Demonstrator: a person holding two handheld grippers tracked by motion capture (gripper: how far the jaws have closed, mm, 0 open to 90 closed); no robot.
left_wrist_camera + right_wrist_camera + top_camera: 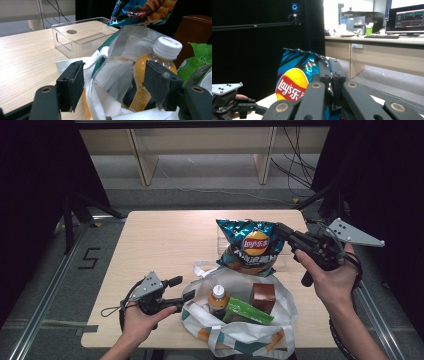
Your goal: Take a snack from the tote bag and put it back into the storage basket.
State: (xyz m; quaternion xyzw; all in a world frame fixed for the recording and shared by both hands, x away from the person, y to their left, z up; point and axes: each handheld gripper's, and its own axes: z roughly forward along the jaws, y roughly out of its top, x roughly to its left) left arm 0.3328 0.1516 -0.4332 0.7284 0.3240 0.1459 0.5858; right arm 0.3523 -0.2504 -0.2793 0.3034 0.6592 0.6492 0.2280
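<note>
A blue Lay's chips bag hangs upright above the table, and my right gripper is shut on its top right corner. In the right gripper view the jaws pinch the crinkled foil of the chips bag. My left gripper stands open at the left edge of a white patterned tote bag. In the left gripper view the tote's rim lies between the wide-apart pads, which do not press on it. The chips bag's lower edge hangs above the tote.
Inside the tote stand an orange drink bottle with a white cap, a brown box and a green packet. A clear plastic bin sits on the wooden table behind the chips.
</note>
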